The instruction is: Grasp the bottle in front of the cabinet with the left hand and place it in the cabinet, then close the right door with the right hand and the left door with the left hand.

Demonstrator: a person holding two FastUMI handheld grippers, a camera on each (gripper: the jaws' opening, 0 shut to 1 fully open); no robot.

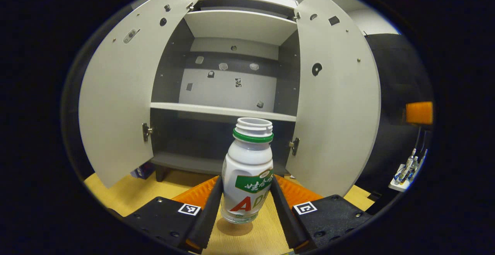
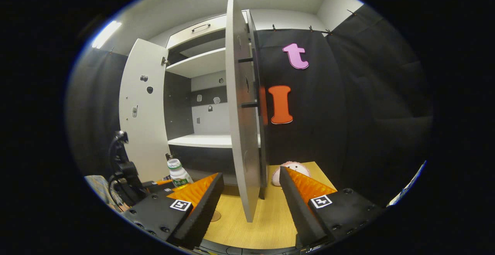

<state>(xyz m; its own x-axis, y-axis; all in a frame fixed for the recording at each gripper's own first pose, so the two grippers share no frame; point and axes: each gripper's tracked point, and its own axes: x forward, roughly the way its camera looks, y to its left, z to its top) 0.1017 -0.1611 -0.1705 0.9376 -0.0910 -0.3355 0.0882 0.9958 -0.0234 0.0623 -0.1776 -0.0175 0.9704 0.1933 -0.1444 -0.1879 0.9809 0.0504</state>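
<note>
On wood floor (image 1: 154, 193), cabinet (image 1: 228, 89) open, bottle (image 1: 247, 174) gripped

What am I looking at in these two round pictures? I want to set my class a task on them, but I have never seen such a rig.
There is no robot arm here. A person carries a two-finger gripper in each hand, and a fisheye camera rides on each.

The left gripper view looks past the left gripper, whose fingers press on a white bottle lifted just above the wooden floor, facing a cabinet with both doors open.

The right gripper view looks past the right gripper, open and holding nothing, at the edge of the right door. The bottle appears there too, farther left.
</note>
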